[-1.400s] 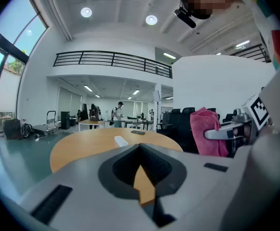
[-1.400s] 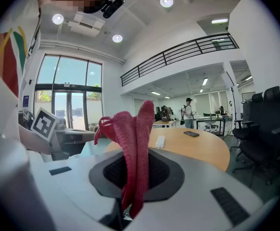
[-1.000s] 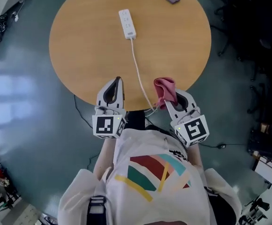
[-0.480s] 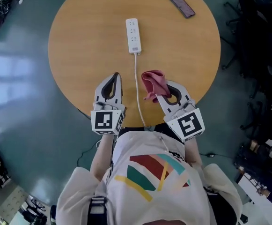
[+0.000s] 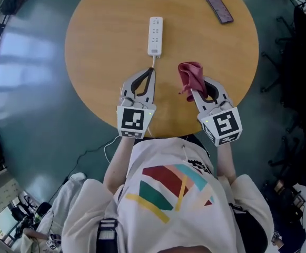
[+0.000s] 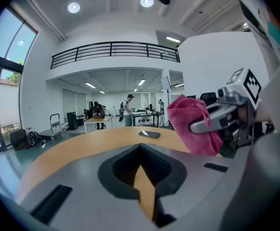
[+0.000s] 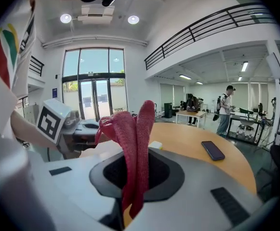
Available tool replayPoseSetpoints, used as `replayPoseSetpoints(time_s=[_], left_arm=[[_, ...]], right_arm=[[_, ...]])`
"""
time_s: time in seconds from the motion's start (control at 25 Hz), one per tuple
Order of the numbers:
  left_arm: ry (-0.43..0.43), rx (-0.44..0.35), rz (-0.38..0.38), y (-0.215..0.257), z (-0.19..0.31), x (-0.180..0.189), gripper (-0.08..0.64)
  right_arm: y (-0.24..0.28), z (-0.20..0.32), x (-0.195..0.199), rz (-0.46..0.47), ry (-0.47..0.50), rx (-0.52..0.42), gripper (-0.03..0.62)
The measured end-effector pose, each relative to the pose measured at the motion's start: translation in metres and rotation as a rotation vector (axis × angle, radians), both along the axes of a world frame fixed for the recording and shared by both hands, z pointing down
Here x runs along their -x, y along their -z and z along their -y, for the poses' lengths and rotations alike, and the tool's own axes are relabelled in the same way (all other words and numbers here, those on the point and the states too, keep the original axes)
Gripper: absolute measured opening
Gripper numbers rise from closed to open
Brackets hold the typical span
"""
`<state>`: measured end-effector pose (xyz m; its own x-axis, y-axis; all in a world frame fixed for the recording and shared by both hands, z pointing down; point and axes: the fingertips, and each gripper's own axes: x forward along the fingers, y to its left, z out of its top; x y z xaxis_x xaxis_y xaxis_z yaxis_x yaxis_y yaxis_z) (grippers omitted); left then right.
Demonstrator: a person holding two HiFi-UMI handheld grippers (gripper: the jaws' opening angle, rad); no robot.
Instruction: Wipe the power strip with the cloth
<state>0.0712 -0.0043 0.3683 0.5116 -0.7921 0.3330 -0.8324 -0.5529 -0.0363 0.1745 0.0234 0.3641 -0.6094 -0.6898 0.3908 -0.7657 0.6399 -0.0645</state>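
The right gripper (image 5: 199, 90) pinches the cloth (image 5: 190, 74), bunched up for wiping. The strip (image 5: 155, 36) lies just ahead on the table (image 5: 100, 51). The left gripper (image 5: 150, 73) is pressed together, empty, maybe to steady the strip.

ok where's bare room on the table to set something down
Widest bare patch on the round wooden table: from its left rim to the white power strip. Another patch between that strip and the dark phone. Crowded: the near edge, with the left hand-held gripper, white cable, and right hand-held gripper clamping the pink cloth.
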Motion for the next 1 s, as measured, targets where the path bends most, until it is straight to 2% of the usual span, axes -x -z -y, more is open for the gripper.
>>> replayPoseSetpoints(time_s=[0.12,0.28,0.36,0.52,0.68,0.8,0.88,1.0], left_arm=[[-0.009,0.046,0.034,-0.025,0.008,-0.003,0.028],[-0.043,0.121,0.137,-0.085,0.025,-0.015,0.028],[-0.049,0.161,0.169,-0.106,0.031,-0.010,0.028],[-0.087,0.271,0.216,-0.130,0.041,0.000,0.028],[-0.116,0.392,0.181,-0.152,0.043,0.003,0.028],[-0.107,0.373,0.173,-0.151,0.043,0.006,0.028],[-0.058,0.344,0.176,-0.144,0.049,0.010,0.028],[-0.014,0.368,0.162,-0.144,0.055,0.021,0.029]], right_arm=[[0.009,0.018,-0.001,-0.026,0.019,-0.025,0.040],[-0.003,0.056,0.004,-0.139,0.098,-0.043,0.040],[-0.011,0.082,0.021,-0.225,0.157,-0.062,0.040],[-0.026,0.147,0.063,-0.449,0.348,-0.166,0.040],[-0.054,0.208,0.089,-0.613,0.429,-0.125,0.040],[-0.083,0.233,0.107,-0.726,0.456,-0.082,0.040],[-0.100,0.240,0.114,-0.773,0.481,-0.056,0.040],[-0.117,0.243,0.123,-0.827,0.496,-0.043,0.040]])
